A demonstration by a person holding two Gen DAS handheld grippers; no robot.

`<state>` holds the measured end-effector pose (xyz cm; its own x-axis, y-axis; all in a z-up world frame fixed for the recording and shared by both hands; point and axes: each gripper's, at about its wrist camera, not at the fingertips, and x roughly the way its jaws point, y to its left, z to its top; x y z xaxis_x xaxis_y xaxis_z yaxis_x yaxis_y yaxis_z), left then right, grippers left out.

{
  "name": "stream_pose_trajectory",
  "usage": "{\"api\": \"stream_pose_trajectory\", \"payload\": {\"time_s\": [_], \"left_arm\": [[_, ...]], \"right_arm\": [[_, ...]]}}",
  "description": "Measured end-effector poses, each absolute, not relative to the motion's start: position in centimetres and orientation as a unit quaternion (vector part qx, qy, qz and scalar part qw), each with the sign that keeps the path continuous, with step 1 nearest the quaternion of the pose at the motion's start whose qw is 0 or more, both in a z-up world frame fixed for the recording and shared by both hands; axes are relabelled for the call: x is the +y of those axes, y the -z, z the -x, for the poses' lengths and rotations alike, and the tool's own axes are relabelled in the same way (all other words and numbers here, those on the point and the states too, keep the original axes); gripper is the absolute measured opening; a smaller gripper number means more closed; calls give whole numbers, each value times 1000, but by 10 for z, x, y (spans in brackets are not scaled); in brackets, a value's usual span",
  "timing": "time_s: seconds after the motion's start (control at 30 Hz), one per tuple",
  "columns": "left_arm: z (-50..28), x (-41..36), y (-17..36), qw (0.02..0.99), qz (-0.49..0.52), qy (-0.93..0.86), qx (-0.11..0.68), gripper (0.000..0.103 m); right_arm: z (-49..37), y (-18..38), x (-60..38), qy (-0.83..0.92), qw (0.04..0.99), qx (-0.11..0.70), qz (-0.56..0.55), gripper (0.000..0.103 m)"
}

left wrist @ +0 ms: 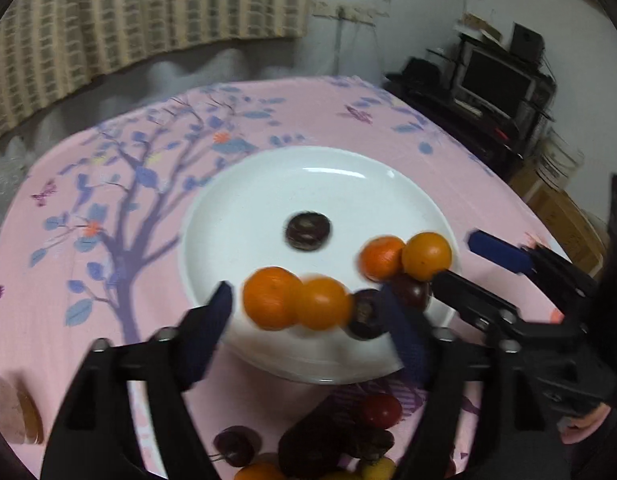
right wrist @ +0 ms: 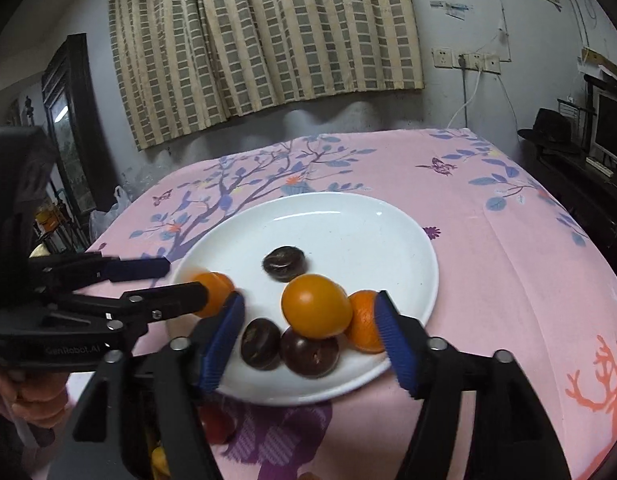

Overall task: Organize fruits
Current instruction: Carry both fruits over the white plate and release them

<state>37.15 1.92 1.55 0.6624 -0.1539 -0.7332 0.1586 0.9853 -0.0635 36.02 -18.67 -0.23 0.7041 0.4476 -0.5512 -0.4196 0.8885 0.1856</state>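
A white plate [left wrist: 268,184] lies on the pink cloth and also shows in the right wrist view [right wrist: 388,232]. On it are orange fruits [left wrist: 272,298] [right wrist: 316,306] and dark purple fruits [left wrist: 308,231] [right wrist: 284,263]. My left gripper [left wrist: 308,304] is open over the plate's near edge, with two orange fruits between its fingers, not gripped. My right gripper [right wrist: 310,304] is open at the plate's near right side, around an orange and two dark fruits. Each gripper shows in the other's view, the right [left wrist: 460,256] and the left [right wrist: 184,280].
More loose fruits, red [left wrist: 382,410], dark [left wrist: 236,444] and yellow, lie on the cloth in front of the plate. The table [right wrist: 508,280] has a pink flowered cloth. A shelf with a monitor [left wrist: 492,80] stands at the right, a curtain behind.
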Motion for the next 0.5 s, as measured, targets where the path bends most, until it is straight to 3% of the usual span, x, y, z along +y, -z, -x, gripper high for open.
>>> {"api": "stream_pose_trajectory", "payload": {"time_s": [0.17,0.5], "left_arm": [[-328,45,-33,926,3,76,369,97],[-256,91,19,919,18,44,392,98]], "right_arm": [[-336,-12,-188,-273,909,312,-39,74],[-298,16,-167,-328,859,394,-8,78]]}}
